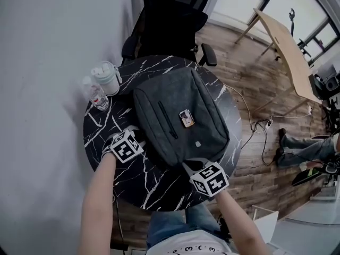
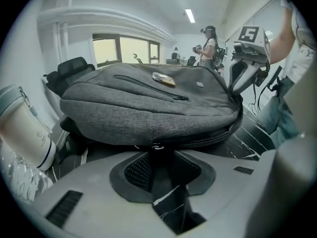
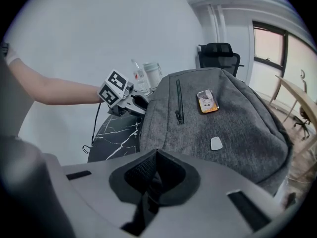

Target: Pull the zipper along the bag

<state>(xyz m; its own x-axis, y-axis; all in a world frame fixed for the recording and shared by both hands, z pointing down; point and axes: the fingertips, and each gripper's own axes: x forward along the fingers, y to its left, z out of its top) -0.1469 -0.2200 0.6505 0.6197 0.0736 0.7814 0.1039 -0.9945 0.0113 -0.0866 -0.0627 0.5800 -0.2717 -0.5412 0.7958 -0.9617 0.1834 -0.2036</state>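
— Bag [image 1: 180,116] position?
— It lies flat on my round marble table [image 1: 154,179]. A cup [image 1: 106,77] and a bottle [image 1: 95,95] stand near its far left corner, with an office chair [image 1: 170,15] beyond.
— Grippers?
— My left gripper [image 2: 158,155] has its jaws apart, the zipper pull [image 2: 157,146] at their tips, unpinched. My right gripper [image 3: 156,155] is clamped on a dark tab [image 3: 150,195] at the bag's near corner.

Left gripper [image 1: 141,142], right gripper [image 1: 187,167]: grey bodies, white cubes, black square markers. Blue jeans [image 1: 170,222], white shirt [image 1: 191,247].
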